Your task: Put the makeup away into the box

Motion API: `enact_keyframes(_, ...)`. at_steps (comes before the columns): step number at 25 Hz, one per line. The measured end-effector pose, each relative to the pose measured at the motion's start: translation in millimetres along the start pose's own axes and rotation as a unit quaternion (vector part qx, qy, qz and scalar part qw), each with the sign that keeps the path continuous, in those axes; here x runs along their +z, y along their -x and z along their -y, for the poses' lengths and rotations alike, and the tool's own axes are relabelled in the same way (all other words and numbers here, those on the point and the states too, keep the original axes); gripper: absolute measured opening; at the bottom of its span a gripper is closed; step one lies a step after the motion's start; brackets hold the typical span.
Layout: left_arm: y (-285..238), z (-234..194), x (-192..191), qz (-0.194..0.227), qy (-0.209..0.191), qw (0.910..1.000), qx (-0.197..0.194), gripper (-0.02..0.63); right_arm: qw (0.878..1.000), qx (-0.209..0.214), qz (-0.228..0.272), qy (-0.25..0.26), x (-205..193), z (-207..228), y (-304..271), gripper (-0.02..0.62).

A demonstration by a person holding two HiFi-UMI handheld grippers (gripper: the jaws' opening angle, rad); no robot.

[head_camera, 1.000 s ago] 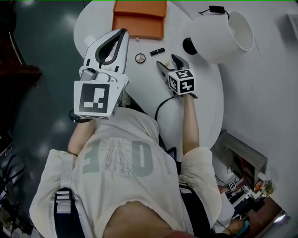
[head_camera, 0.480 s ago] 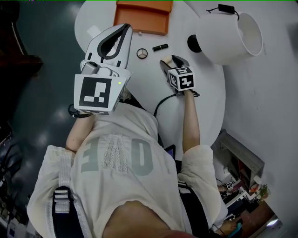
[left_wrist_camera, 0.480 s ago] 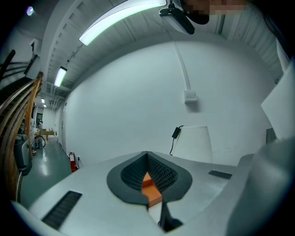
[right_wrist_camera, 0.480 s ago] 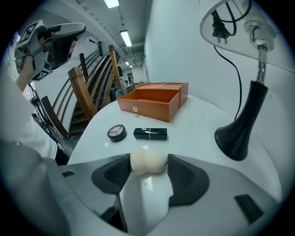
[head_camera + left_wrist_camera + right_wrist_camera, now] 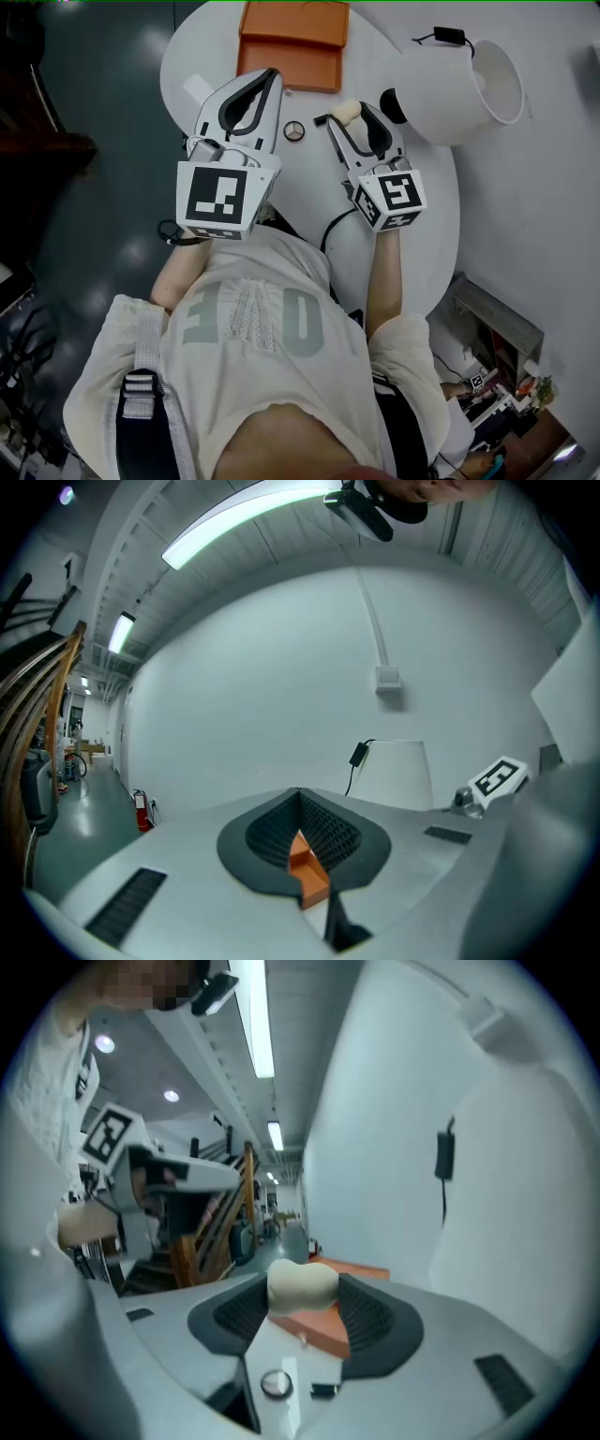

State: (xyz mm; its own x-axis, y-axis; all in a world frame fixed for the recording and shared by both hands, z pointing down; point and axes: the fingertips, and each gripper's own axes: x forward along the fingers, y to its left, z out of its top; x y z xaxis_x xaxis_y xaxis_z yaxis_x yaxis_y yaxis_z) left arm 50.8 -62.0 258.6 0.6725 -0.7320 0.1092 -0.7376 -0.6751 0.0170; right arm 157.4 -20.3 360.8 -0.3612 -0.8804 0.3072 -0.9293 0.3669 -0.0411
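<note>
Two grippers, we note.

- **Right gripper** [image 5: 354, 114]: its jaws have just been closing and pinch one cream sponge [image 5: 345, 112] at their tips, in the air over the table [image 5: 300, 173].
- **Left gripper** [image 5: 270, 77]: its jaws are together with nothing between them.

On the table we count:

- one round compact [image 5: 293, 131]
- one black lipstick [image 5: 323, 1390] near the compact
- one orange box [image 5: 291, 47] beyond both, at the far edge
- one white lamp [image 5: 459, 80] lying on its side, right of the box
</note>
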Motion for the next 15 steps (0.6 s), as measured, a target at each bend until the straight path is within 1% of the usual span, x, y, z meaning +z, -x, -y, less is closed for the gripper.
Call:
enact_keyframes(2,-2,1,1,0.004,0.001,1.0000,-0.002,0.008,0.998,0.017,0.062,0.005,43,-22,12,0.241)
enact_keyframes(3,-2,2,1,0.005,0.003,1.0000,-0.004,0.008,0.996,0.023,0.083,0.007,58,-32,19,0.241)
enact_keyframes(5,-3,0,3,0.008,0.006,0.9999,-0.006,0.008,0.994,0.033,0.106,0.014,77,-48,27,0.241)
enact_keyframes(9,-4,-10,5,0.013,0.011,0.9999,0.001,0.008,0.992,0.057,0.111,0.035,92,-69,27,0.241)
enact_keyframes(13,-2,-22,4,0.013,0.022,0.9996,0.014,0.008,0.990,0.076,0.104,0.052,95,-76,20,0.241)
enact_keyframes(15,1,-35,5,0.017,0.029,0.9990,0.028,0.008,0.989,0.086,0.099,0.069,98,-78,12,0.241)
